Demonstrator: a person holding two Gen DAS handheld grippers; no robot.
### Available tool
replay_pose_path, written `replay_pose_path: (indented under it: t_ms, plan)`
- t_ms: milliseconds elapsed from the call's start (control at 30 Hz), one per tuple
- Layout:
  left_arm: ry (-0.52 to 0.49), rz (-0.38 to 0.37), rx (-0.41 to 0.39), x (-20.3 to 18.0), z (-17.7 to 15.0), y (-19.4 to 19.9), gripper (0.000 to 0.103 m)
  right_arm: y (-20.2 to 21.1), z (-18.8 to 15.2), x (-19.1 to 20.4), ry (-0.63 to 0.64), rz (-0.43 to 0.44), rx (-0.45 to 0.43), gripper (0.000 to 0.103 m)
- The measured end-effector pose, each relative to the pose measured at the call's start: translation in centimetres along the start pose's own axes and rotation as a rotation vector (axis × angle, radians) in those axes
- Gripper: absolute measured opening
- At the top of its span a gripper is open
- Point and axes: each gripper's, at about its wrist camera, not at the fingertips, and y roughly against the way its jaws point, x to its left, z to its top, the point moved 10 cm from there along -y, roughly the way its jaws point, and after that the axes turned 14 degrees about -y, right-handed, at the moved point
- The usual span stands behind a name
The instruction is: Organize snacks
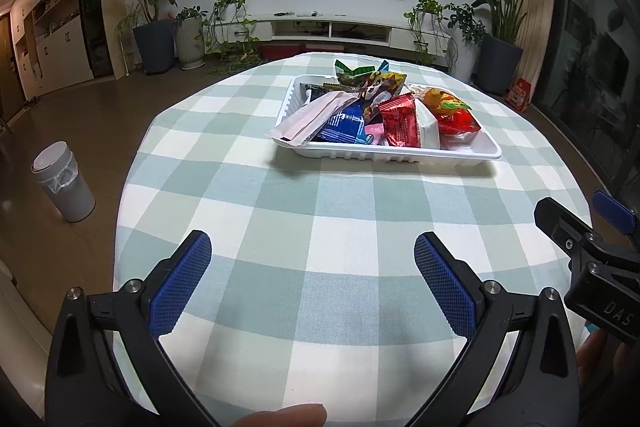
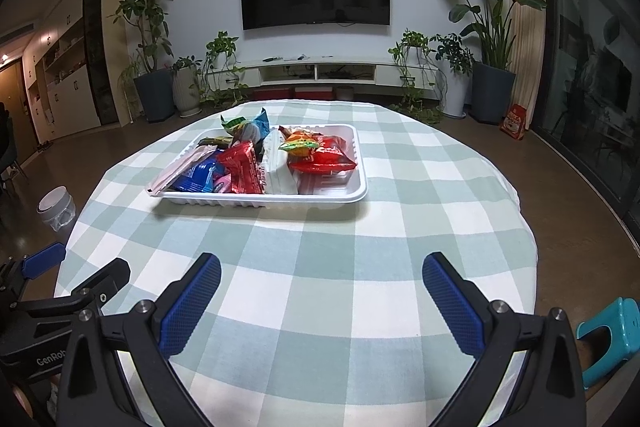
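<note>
A white plastic tray [image 1: 400,155] [image 2: 320,198] sits on the far half of the checked tablecloth, piled with snack packets. A pink packet [image 1: 308,117] hangs over its left rim. A red packet [image 1: 402,123] [image 2: 244,167] and a blue packet [image 1: 344,127] [image 2: 196,177] lie in the middle, and an orange-red bag [image 1: 452,111] [image 2: 324,157] on the right. My left gripper [image 1: 312,279] is open and empty over the near cloth. My right gripper [image 2: 322,303] is open and empty too, and it shows at the right edge of the left wrist view [image 1: 576,227].
The round table [image 2: 460,227] carries a green-and-white cloth. A grey bin [image 1: 64,183] stands on the floor at the left. A teal stool [image 2: 612,339] is at the table's near right. Potted plants, a TV and a low cabinet line the far wall.
</note>
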Motion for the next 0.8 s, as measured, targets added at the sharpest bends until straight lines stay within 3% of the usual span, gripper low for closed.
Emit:
replay_pose_path:
  t_ms: [800]
  plan:
    - [0.000,0.001,0.001,0.05,-0.03,-0.05,0.103,0.04,-0.03,-0.07,0.001,-0.003,0.005,0.103]
